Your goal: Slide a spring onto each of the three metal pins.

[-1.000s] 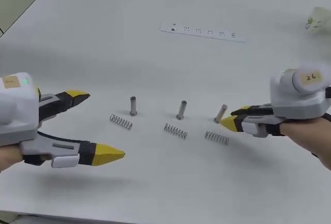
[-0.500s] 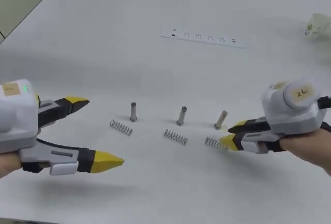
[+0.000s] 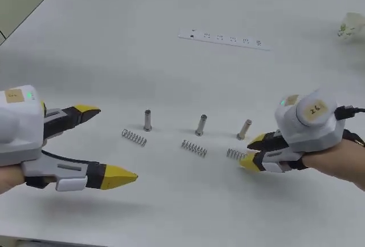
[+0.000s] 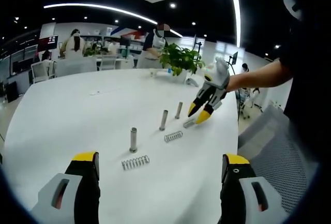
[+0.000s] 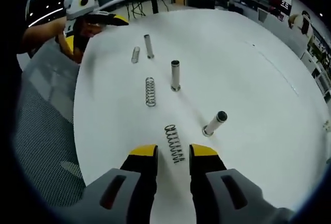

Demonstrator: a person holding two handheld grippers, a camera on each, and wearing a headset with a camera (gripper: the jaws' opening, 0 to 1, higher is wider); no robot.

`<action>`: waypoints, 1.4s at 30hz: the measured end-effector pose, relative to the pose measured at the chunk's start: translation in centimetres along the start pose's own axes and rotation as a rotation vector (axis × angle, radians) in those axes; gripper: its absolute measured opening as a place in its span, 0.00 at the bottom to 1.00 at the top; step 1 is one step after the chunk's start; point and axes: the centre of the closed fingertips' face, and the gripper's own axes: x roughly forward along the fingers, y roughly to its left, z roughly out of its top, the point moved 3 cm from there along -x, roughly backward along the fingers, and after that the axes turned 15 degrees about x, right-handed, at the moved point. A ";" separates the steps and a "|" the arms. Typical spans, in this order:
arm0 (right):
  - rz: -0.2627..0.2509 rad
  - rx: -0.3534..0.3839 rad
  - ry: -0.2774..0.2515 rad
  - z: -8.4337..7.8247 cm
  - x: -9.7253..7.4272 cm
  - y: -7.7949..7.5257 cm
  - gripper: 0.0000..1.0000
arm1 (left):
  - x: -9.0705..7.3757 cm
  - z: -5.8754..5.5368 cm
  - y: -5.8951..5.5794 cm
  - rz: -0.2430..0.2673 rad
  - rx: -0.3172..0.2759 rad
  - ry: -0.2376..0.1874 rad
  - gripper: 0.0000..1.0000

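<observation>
Springs lie loose on the white table (image 3: 171,64), one laid flat in front of each pin, so none is threaded yet; the layout looks like a deliberate pairing. Far left, the left gripper (image 3: 112,142) hovers above the surface with its jaws spread wide and nothing between them, well apart from the row. I judge it is waiting to steady a pin. Next along, the left pin (image 3: 147,119) stands on end with the left spring (image 3: 134,137) just beside its base on the near side. The middle pin (image 3: 201,125) and middle spring (image 3: 194,148) sit the same way. At the right, the right pin (image 3: 244,129) has the right spring (image 3: 235,154) near its foot. The right gripper (image 3: 249,153) is down at table level, jaws parted only narrowly, with the spring's near end between the yellow tips but not pinched. That low, lengthwise approach suits taking the coil by one end, leaving the other free to go over the pin
</observation>
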 end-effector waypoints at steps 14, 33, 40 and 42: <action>0.004 -0.124 0.073 -0.2 1.0 0.3 0.18 | -0.2 -0.1 0.0 -0.001 -0.006 -0.003 0.96; 0.014 -0.185 0.089 -0.7 0.9 0.2 0.08 | -0.1 0.0 -0.1 -0.011 -0.002 0.003 0.95; 0.030 -0.239 0.067 0.2 0.0 1.4 0.08 | 0.0 0.8 -0.8 -0.042 0.019 -0.007 0.91; 0.033 -0.251 0.066 0.3 -0.2 1.7 0.08 | 0.1 1.1 -0.9 -0.051 0.022 -0.012 0.89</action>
